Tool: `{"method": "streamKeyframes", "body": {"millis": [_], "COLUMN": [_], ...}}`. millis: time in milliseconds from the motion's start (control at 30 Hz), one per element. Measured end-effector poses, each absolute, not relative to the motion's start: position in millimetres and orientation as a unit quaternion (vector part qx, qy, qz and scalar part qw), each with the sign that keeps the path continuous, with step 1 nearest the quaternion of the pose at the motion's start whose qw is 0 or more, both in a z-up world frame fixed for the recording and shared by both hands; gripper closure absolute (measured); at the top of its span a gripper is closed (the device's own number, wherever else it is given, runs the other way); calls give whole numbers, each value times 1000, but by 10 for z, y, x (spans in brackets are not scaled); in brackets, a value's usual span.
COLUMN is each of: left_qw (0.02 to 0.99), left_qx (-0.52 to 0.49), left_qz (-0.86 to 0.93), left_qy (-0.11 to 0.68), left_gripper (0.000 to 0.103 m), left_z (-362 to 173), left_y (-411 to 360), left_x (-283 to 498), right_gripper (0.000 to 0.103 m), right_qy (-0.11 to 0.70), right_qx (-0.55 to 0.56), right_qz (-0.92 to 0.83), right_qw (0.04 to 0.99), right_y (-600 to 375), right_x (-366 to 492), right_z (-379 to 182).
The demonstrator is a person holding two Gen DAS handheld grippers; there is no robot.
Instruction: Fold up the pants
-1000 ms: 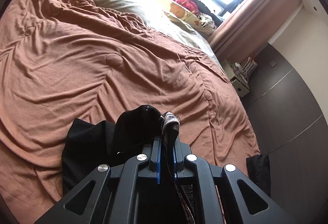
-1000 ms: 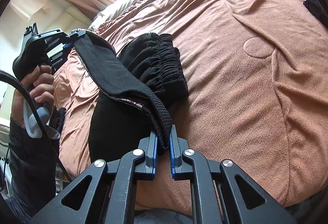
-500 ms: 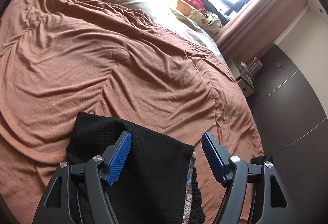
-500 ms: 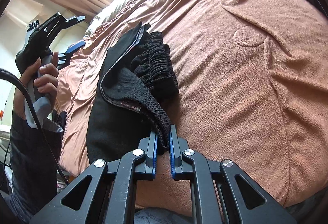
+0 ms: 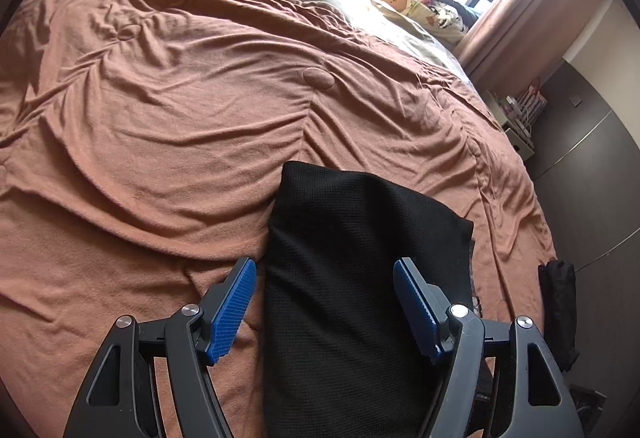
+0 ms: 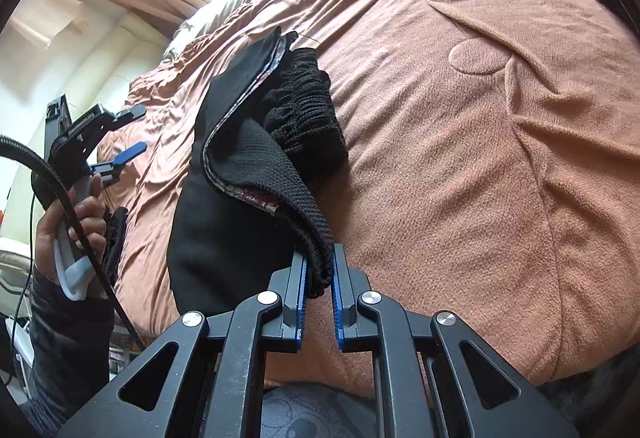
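The black pants are laid in a folded stack on the brown bedspread, near its foot edge. Seen from the right wrist, the long axis of the stack runs away from that edge toward the head of the bed, with the gathered waistband bunched at the stack's far right side.

The right gripper is clamped on a corner of the top layer at the near end, and that corner is held raised off the layers beneath. The left gripper is spread wide, its 2 blue pads standing either side of the stack without pressing on it; nothing is gripped there. In the right wrist view it is seen well off to the left, carried by a hand.

The right gripper is judged the nearer, and the coming move is judged to turn on lowering its corner onto the stack.

No containers are in view.
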State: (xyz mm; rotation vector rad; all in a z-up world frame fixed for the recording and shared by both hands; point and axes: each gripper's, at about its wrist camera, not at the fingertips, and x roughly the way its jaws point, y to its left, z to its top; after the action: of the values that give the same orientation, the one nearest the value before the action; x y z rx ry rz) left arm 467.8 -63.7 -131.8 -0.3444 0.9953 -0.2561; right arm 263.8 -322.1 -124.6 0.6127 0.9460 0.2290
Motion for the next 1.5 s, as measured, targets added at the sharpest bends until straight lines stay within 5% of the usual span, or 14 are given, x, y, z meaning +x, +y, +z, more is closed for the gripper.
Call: {"method": "streamKeyframes", "body": {"millis": [300, 367, 433, 1433, 1500], "left_qw": [853, 853, 853, 821, 820], "left_qx": [-156, -151, -150, -194, -194], "left_qz": [-103, -103, -103, -116, -116], "left_qy": [487, 489, 490, 525, 526], "left_gripper": [30, 30, 30, 33, 33], "left_z": [-1460, -1482, -1497, -1997, -2024], "left_y": [-290, -267, -249, -358, -378], "left_x": [4495, 4467, 4436, 4494, 4510], "right_gripper": [89, 67, 57, 57, 63], "right_qy": [418, 412, 408, 456, 459], "right_qx": [270, 267, 262, 278, 271], "right_qz": [115, 119, 122, 177, 175], "right_qw": [860, 863, 866, 827, 827], "right_y": [-3370, -3366, -3338, -2756, -2741], "right_x": [2634, 2697, 2761, 4717, 4782], "right_z": [-860, -801, -751, -1200, -1210]}}
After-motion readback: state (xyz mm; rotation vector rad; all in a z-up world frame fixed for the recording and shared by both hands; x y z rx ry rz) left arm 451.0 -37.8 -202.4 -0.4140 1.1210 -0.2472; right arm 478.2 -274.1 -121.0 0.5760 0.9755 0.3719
